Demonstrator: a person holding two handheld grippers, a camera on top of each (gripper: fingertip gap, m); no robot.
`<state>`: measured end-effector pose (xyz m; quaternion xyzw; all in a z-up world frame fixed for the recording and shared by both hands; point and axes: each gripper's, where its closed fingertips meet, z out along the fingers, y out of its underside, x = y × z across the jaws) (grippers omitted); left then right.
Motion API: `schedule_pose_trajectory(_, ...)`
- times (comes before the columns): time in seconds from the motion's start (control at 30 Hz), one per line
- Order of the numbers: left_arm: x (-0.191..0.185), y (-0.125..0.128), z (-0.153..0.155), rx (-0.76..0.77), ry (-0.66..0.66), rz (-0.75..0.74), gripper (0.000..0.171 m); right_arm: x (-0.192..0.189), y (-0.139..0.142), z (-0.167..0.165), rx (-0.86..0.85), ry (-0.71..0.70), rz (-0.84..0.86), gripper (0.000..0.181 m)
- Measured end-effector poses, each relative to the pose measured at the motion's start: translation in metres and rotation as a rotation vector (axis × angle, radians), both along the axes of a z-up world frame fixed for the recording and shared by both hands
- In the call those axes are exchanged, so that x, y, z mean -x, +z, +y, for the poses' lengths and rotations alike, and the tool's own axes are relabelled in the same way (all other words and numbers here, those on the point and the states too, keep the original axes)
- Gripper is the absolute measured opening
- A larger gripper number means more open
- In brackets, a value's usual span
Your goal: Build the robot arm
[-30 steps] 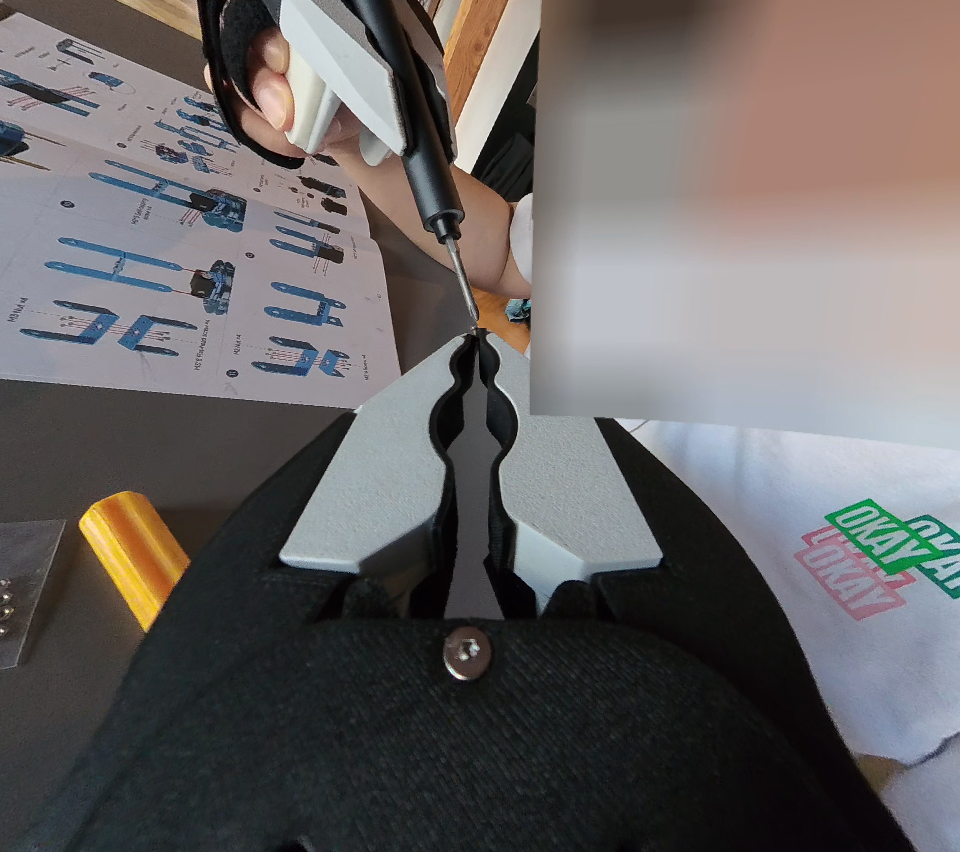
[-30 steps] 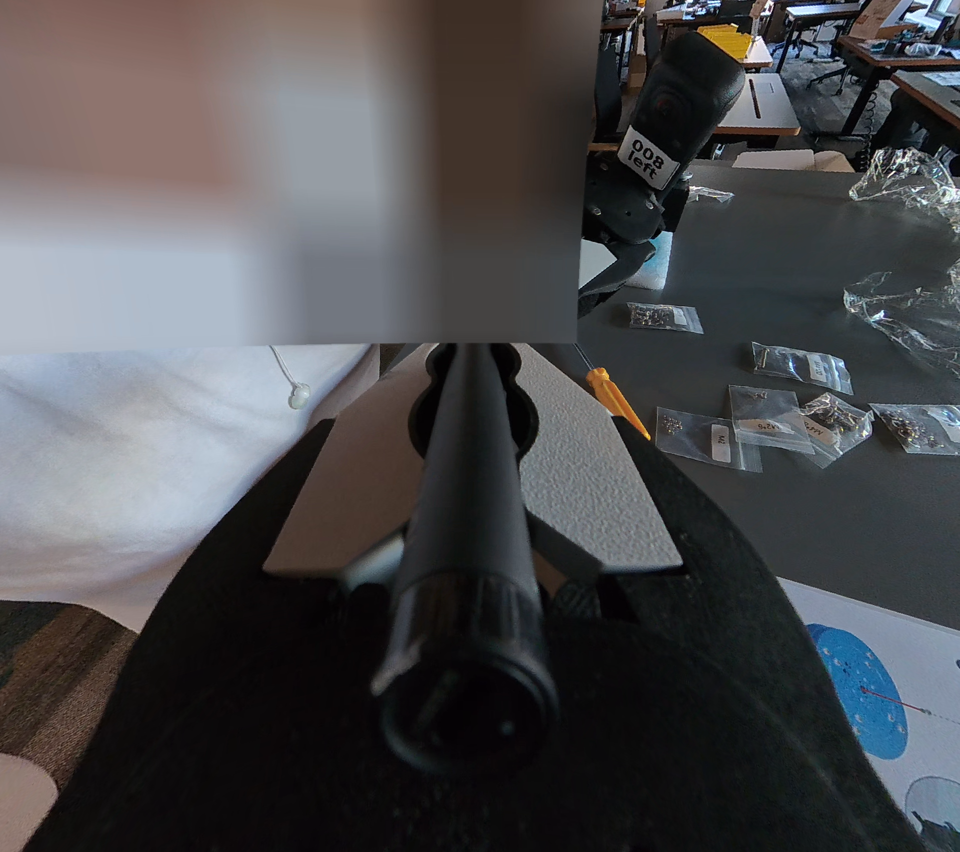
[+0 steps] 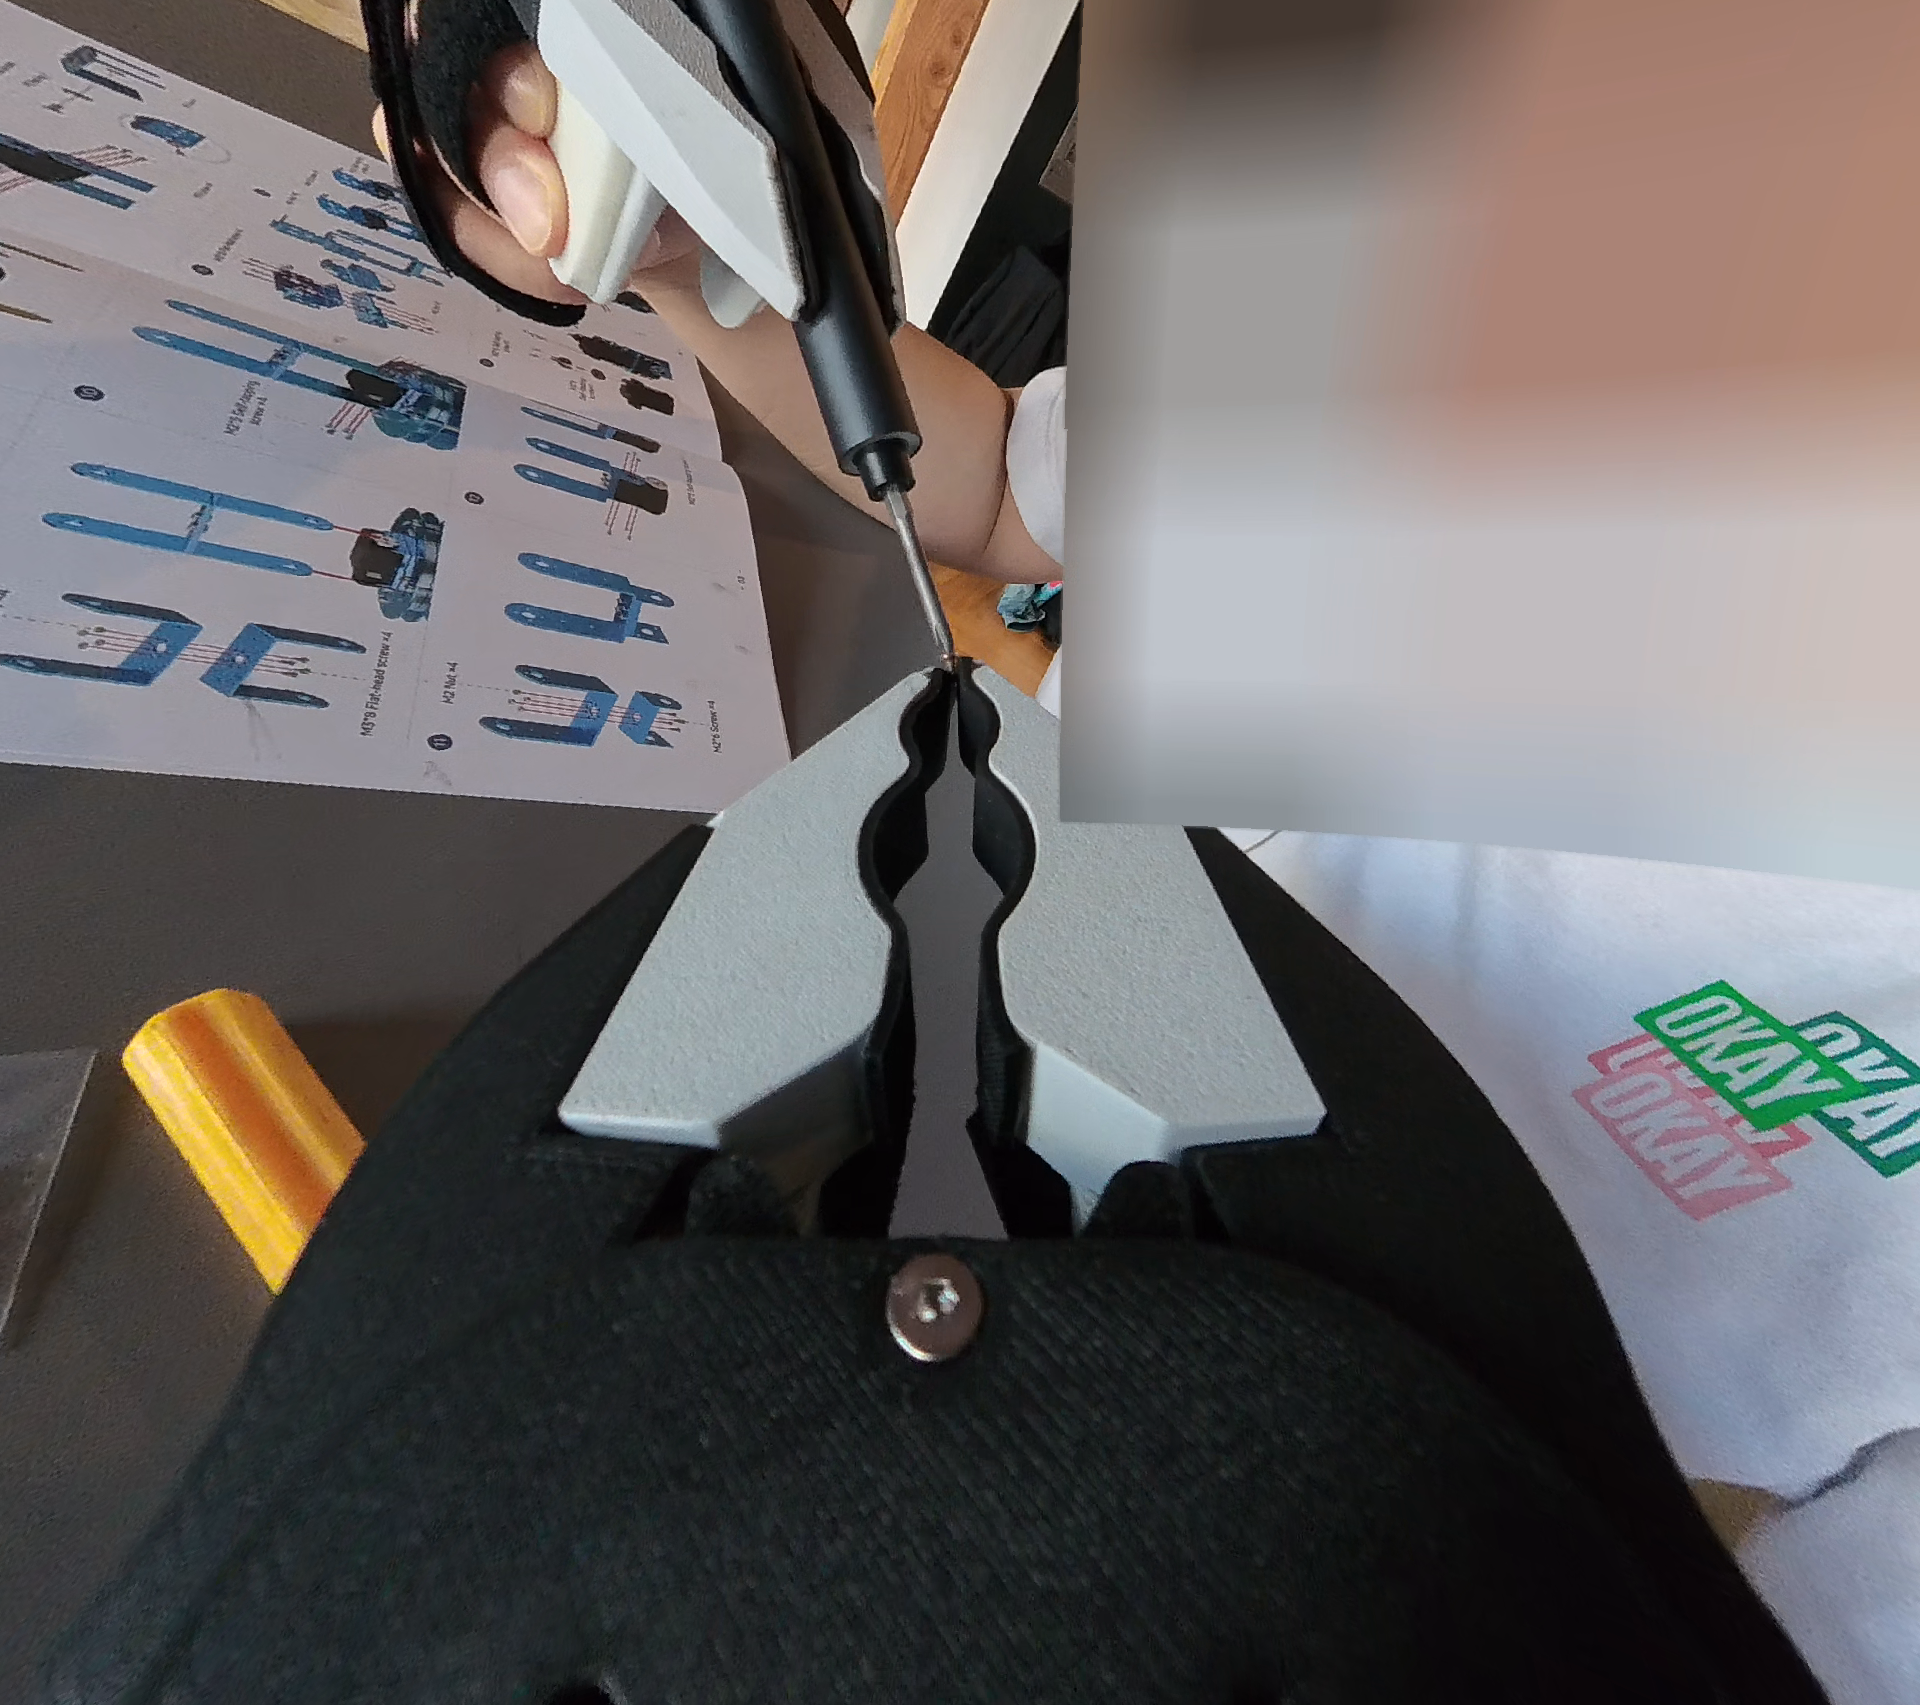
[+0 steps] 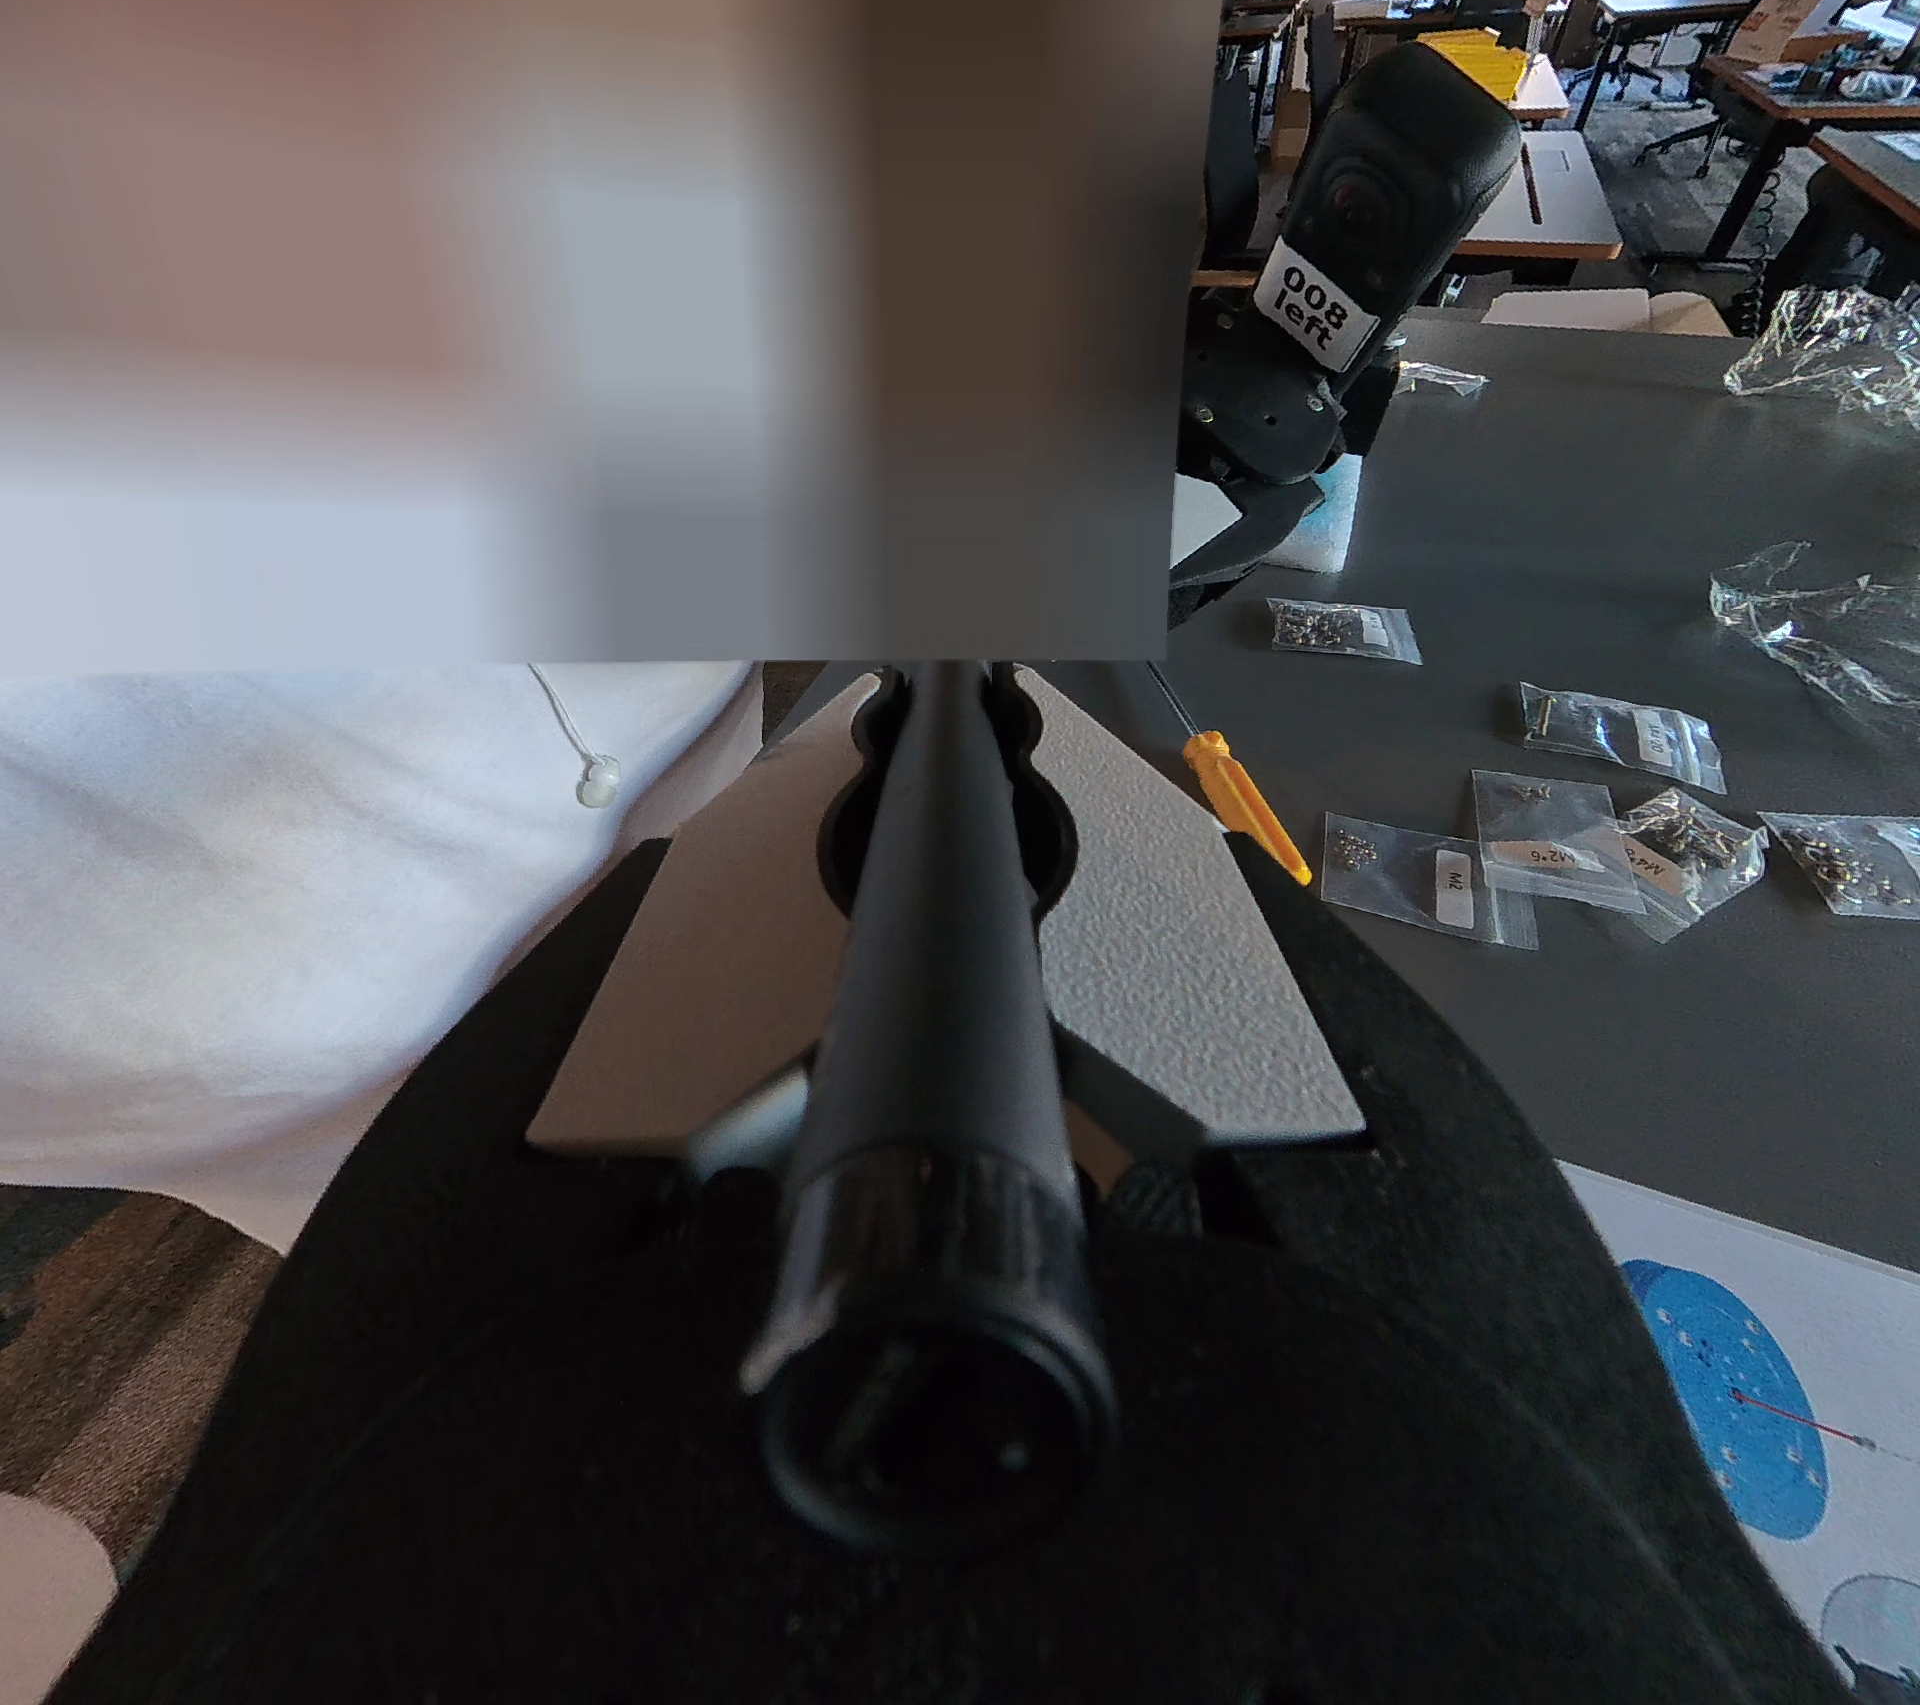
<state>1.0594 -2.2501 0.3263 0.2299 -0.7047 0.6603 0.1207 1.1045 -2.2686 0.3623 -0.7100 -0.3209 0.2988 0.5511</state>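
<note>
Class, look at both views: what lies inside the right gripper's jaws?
The right gripper clamps a black electric screwdriver. Its bit tip meets the left gripper; what sits there is too small to tell.

Left wrist view looking along own fingers, close, facing person's torso. Right wrist view doing likewise from opposite side. Both sharing black screwdriver, yellow-handled screwdriver, grey table.

tongs clamping black screwdriver
</note>
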Motion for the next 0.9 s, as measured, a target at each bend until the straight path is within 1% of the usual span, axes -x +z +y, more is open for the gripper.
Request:
schedule_pose_trajectory(0.1, 0.000, -0.002, -0.001, -0.007, -0.004, 0.015, 0.000, 0.001, -0.001, 0.000, 0.006, 0.001, -0.008, 0.017)
schedule_pose_trajectory(0.2, 0.001, -0.008, -0.002, -0.019, -0.021, 0.062, 0.000, 0.002, -0.005, 0.000, 0.022, 0.003, -0.024, 0.017)
schedule_pose_trajectory(0.3, -0.003, -0.014, 0.001, -0.029, -0.010, 0.100, 0.000, 0.000, -0.009, 0.002, 0.031, -0.007, -0.036, 0.017)
schedule_pose_trajectory(0.57, -0.001, -0.012, 0.000, -0.016, -0.036, 0.133, 0.000, 0.002, -0.011, 0.001, 0.030, -0.002, -0.055, 0.016)
schedule_pose_trajectory(0.77, -0.005, -0.010, -0.002, -0.017, -0.036, 0.132, 0.008, 0.001, -0.012, 0.002, 0.032, -0.006, -0.056, 0.016)
schedule_pose_trajectory(0.9, -0.011, -0.007, 0.001, -0.020, -0.002, 0.128, 0.021, 0.000, -0.011, 0.002, 0.030, -0.010, -0.054, 0.017)
